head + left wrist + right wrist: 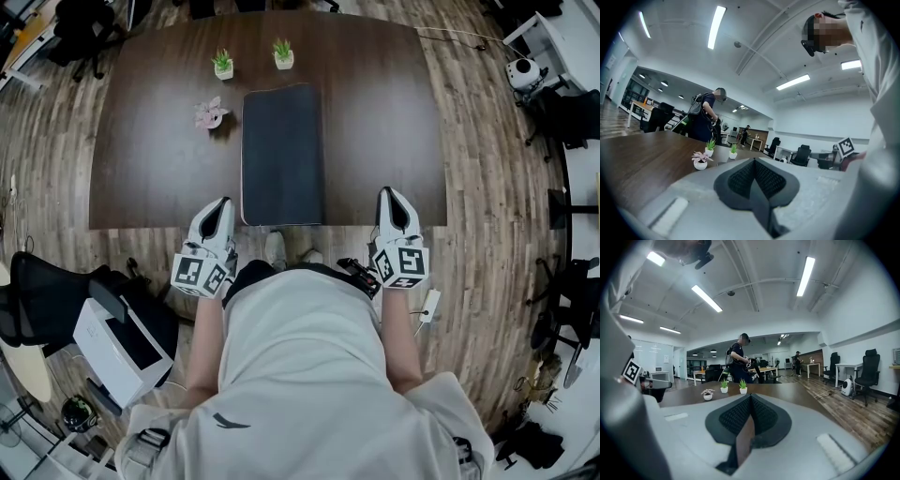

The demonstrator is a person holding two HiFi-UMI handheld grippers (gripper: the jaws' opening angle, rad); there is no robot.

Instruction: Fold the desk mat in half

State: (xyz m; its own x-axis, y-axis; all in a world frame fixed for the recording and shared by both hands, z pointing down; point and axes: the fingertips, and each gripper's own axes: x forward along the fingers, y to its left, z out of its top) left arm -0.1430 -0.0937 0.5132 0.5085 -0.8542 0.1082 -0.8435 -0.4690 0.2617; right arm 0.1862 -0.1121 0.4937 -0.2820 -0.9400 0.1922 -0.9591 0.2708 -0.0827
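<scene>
A dark grey desk mat (281,155) lies flat and unfolded on the brown table (375,122), its near short edge at the table's front edge. My left gripper (222,203) hovers at that front edge just left of the mat, shut with nothing in it. Just right of the mat, my right gripper (388,196) is level with it, also shut and empty. In the left gripper view the left gripper's jaws (753,162) meet in a closed seam. The right gripper view shows the right gripper (750,399) the same way. Neither touches the mat.
Two small green plants in white pots (222,64) (282,53) stand behind the mat, and a pink plant (211,113) to its left. A white box (122,347) and a black chair (37,291) are on the floor at left. A person (739,363) stands beyond the table.
</scene>
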